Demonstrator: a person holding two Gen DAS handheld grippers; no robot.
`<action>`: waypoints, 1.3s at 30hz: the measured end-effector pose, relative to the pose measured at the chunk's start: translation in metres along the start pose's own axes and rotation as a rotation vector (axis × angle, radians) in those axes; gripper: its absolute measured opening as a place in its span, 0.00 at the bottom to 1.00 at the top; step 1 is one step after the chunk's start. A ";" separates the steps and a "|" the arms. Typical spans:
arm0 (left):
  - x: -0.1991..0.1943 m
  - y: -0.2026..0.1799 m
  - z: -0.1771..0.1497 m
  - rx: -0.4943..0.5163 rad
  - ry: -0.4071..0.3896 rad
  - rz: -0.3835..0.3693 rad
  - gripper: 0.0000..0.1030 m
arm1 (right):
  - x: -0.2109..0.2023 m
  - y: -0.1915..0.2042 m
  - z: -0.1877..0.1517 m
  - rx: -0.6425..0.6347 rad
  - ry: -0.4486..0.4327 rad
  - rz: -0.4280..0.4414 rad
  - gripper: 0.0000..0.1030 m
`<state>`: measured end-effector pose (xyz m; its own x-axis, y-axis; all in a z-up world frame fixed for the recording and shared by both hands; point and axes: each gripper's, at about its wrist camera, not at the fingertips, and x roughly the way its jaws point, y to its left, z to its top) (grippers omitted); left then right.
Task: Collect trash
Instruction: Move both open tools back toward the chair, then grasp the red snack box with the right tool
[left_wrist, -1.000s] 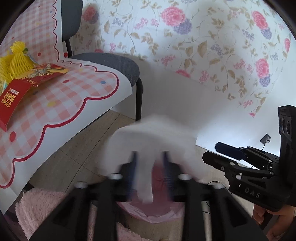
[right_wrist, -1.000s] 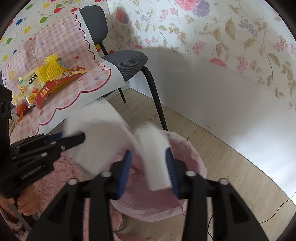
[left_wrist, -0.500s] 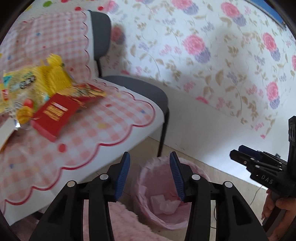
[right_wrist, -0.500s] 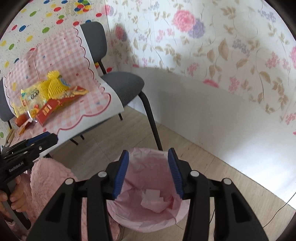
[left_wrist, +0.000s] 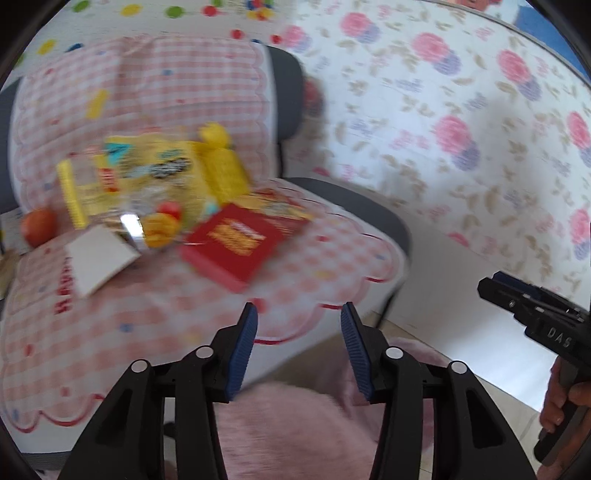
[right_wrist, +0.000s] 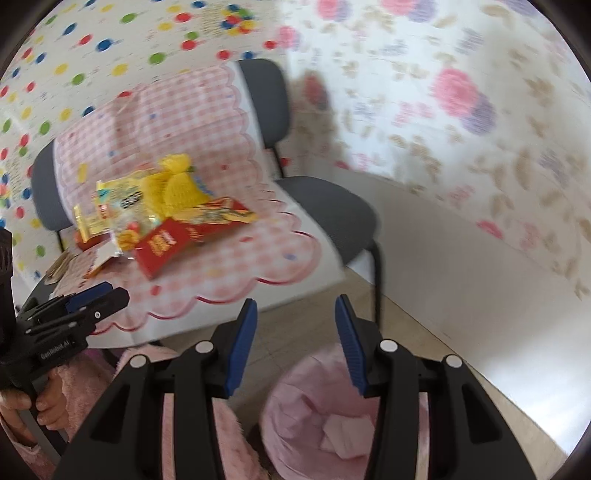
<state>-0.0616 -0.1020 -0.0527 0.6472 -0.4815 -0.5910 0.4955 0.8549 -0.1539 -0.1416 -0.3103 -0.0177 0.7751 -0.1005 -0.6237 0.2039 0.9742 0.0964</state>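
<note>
My left gripper (left_wrist: 298, 314) is open and empty, raised in front of the pink checked cloth (left_wrist: 155, 317). On the cloth lie a red box (left_wrist: 236, 245), yellow snack packets (left_wrist: 162, 173), a white card (left_wrist: 96, 260) and a red fruit (left_wrist: 38, 227). My right gripper (right_wrist: 295, 308) is open and empty above the pink-lined bin (right_wrist: 317, 417), which holds white tissues (right_wrist: 341, 434). The same pile with the red box (right_wrist: 162, 247) shows to its upper left. Each gripper shows in the other's view: the right one (left_wrist: 535, 306), the left one (right_wrist: 77, 306).
A grey chair (right_wrist: 321, 206) stands against the flowered wall (left_wrist: 461, 129), partly under the cloth. A fluffy pink rug (left_wrist: 295, 432) covers the floor below. A second grey chair back (right_wrist: 48, 184) is at the left.
Both grippers let their white tissues fall into the bin, then rose and swung left toward the trash pile on the cloth. The bin has dropped out of the left view.
</note>
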 end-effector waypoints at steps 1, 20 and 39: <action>-0.002 0.007 0.000 -0.007 -0.003 0.021 0.48 | 0.004 0.006 0.004 -0.014 0.003 0.011 0.44; 0.001 0.125 0.015 -0.140 -0.006 0.298 0.65 | 0.110 0.085 0.033 -0.100 0.124 0.202 0.57; 0.027 0.121 0.021 -0.135 0.018 0.277 0.65 | 0.175 0.108 0.054 0.069 0.149 0.260 0.56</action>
<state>0.0278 -0.0157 -0.0707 0.7362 -0.2244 -0.6385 0.2197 0.9716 -0.0882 0.0483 -0.2338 -0.0744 0.7118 0.1862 -0.6773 0.0539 0.9469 0.3170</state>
